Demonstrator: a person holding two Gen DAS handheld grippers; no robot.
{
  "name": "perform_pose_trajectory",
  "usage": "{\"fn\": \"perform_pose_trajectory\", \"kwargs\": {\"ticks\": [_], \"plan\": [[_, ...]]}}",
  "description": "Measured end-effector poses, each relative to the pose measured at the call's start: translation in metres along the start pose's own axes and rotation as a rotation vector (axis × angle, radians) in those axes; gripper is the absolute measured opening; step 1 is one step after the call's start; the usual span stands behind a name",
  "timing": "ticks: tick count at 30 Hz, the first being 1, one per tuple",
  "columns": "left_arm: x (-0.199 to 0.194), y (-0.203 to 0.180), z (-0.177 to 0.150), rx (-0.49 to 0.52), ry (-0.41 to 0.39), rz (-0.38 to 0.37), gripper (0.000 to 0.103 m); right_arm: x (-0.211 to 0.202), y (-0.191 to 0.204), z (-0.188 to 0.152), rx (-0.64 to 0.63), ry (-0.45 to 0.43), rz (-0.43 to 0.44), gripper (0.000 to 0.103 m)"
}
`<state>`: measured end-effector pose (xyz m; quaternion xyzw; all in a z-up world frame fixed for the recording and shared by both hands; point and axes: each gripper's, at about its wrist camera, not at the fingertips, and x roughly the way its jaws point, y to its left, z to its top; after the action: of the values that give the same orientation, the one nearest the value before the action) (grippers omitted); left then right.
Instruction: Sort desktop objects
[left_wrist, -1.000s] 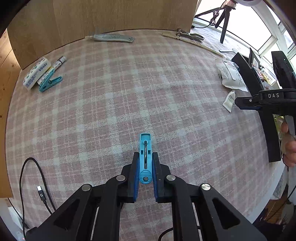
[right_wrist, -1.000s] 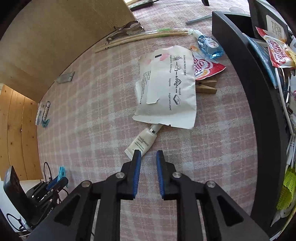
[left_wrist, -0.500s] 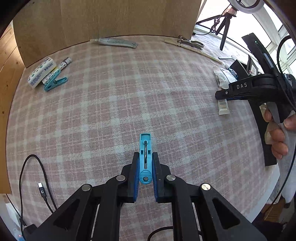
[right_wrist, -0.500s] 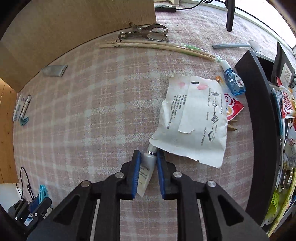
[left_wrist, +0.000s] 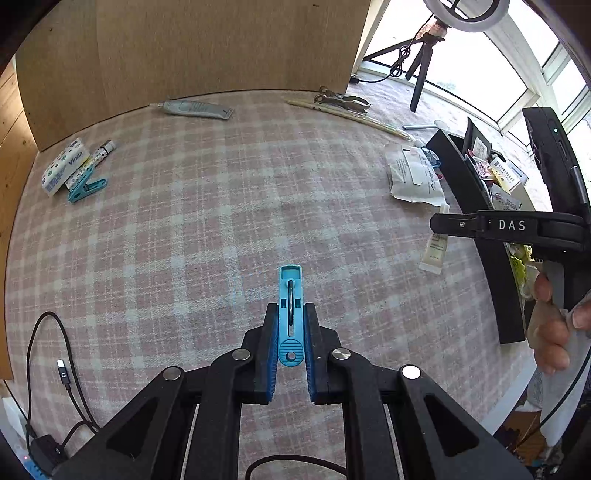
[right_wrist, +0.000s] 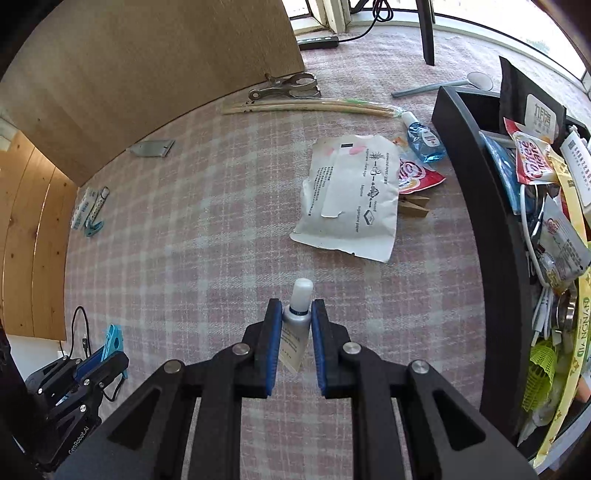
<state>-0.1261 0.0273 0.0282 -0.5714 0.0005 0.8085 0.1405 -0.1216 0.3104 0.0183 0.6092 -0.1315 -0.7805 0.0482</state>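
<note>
Both grippers loaded above the pink checked tablecloth (left_wrist: 207, 206)

Left gripper (left_wrist: 290, 325) clamped on a blue clothes peg (left_wrist: 290, 314), peg tip jutting forward past the pads; right gripper (right_wrist: 297, 317) pinched on a small white cream tube (right_wrist: 297, 325), cap pointing ahead toward the white paper pouch (right_wrist: 351, 203), black organizer tray (right_wrist: 491, 236) just to the right, crammed with sachets and cables

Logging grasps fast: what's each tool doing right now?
Left tool: closed on the blue clothespin.
Right tool: closed on the small white tube.
</note>
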Motion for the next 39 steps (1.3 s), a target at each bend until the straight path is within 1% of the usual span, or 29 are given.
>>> {"fn": "perform_pose_trajectory", "kwargs": {"ticks": [2,4,5,8,11,12,16,23,27,30,32,33,34,35,36,37,38,39], "plan": [[0.001,-0.020,0.003,0.028,-0.002,-0.016,0.011,-0.015,0.000,-0.008,0.020,-0.032,0.005,0.016],[0.002,-0.042,0.007,0.060,-0.003,-0.032,0.011,-0.022,0.010,-0.001,0.040,-0.057,0.011,0.016],[0.004,-0.054,0.009,0.076,-0.003,-0.042,0.011,-0.028,0.008,-0.005,0.051,-0.067,0.013,0.016],[0.008,-0.091,0.014,0.119,-0.004,-0.076,0.011,-0.050,-0.021,-0.015,0.089,-0.099,0.004,0.016],[0.011,-0.130,0.020,0.159,-0.005,-0.120,0.011,-0.054,-0.057,-0.017,0.144,-0.121,0.007,0.016],[0.013,-0.143,0.022,0.171,-0.004,-0.133,0.011,-0.063,-0.070,-0.020,0.158,-0.129,0.001,0.016],[0.019,-0.194,0.027,0.211,0.007,-0.199,0.011,-0.097,-0.122,-0.032,0.207,-0.164,-0.037,0.016],[0.030,-0.278,0.041,0.295,0.013,-0.253,0.011,-0.140,-0.205,-0.047,0.303,-0.215,-0.109,0.016],[0.032,-0.319,0.051,0.335,0.008,-0.271,0.011,-0.151,-0.236,-0.048,0.332,-0.226,-0.130,0.016],[0.031,-0.346,0.056,0.358,0.000,-0.280,0.011,-0.155,-0.248,-0.046,0.334,-0.232,-0.139,0.016],[0.030,-0.360,0.060,0.371,-0.020,-0.275,0.011,-0.158,-0.252,-0.043,0.322,-0.240,-0.137,0.016],[0.030,-0.366,0.061,0.377,-0.036,-0.263,0.016,-0.160,-0.252,-0.042,0.307,-0.249,-0.136,0.016],[0.031,-0.370,0.063,0.379,-0.040,-0.248,0.039,-0.161,-0.252,-0.040,0.290,-0.254,-0.143,0.016],[0.032,-0.371,0.065,0.374,-0.039,-0.244,0.052,-0.162,-0.251,-0.038,0.276,-0.254,-0.158,0.019],[0.031,-0.370,0.066,0.367,-0.048,-0.246,0.057,-0.162,-0.250,-0.036,0.266,-0.254,-0.169,0.026],[0.030,-0.369,0.067,0.366,-0.058,-0.235,0.056,-0.163,-0.248,-0.036,0.257,-0.263,-0.169,0.031],[0.029,-0.368,0.067,0.369,-0.064,-0.219,0.055,-0.165,-0.247,-0.036,0.247,-0.275,-0.162,0.038],[0.028,-0.366,0.067,0.370,-0.068,-0.207,0.055,-0.166,-0.245,-0.035,0.235,-0.286,-0.160,0.041]]}}
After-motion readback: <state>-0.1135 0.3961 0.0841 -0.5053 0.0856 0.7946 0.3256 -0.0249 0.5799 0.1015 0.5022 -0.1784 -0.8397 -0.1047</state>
